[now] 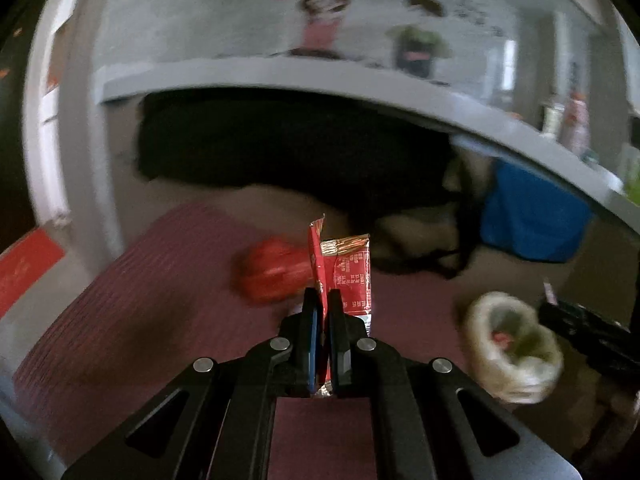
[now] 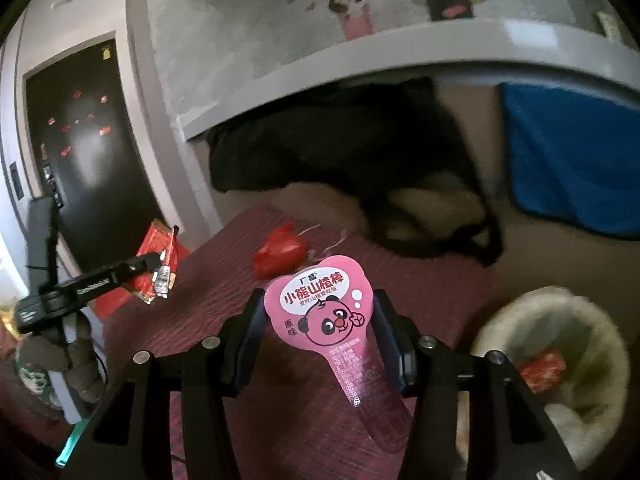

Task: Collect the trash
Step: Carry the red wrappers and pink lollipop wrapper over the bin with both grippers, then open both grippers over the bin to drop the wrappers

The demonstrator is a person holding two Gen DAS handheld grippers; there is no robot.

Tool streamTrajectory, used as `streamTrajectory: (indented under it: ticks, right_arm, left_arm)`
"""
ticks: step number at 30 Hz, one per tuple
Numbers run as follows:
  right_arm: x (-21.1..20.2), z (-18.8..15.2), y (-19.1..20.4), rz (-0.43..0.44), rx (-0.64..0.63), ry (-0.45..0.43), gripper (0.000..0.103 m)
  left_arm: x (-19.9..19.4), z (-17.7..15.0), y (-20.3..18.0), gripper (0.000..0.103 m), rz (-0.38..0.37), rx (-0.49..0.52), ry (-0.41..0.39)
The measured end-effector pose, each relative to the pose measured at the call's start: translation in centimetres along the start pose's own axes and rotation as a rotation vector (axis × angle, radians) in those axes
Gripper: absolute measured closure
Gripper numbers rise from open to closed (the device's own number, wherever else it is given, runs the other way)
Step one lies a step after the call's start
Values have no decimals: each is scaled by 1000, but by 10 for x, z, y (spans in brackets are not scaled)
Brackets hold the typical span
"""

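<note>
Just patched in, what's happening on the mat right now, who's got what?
A person is clearing snack trash with a gripper in each hand. The left gripper is shut on a red foil wrapper, lifted off the dark red mat. The right gripper has a pink bear-print wrapper between its fingers, apparently pinched by its edges. A crumpled red wrapper still lies on the mat. The pale bin to the right already holds some trash.

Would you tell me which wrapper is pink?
The bear-printed wrapper in the right gripper; the left gripper holds a red one.
</note>
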State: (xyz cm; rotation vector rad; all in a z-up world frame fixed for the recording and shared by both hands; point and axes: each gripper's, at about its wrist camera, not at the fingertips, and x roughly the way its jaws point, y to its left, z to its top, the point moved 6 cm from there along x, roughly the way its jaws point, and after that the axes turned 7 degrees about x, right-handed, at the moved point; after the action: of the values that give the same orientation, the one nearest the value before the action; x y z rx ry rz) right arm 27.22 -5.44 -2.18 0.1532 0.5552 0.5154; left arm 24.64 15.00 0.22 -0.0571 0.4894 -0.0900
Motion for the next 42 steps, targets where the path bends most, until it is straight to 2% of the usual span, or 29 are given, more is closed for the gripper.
streamTrajectory:
  ticks: [6,12,18,25,35,42]
  right_arm:
    - [-56,18,-50,-131,2,-91,55]
    - [-106,27,-101,-263,34,-152,55]
    - [-134,27,-137,-347,63,-175,55]
    - [-126,21,-162,-365,91,-158,55]
    - [-102,18,-192,-329,170,-145,55]
    - [-88,14,-207,-313,217,-124,55]
  left_arm:
    - [6,19,-92,99,-153,99,-36]
    - [22,27,-168,99,-292,165,-37]
    - [38,27,-216,98,-380,199,-26]
    - [63,24,-242,99,-401,204,11]
    - [97,5,-253,98,-411,192,65]
    - [108,3,-258,98,-410,207,82]
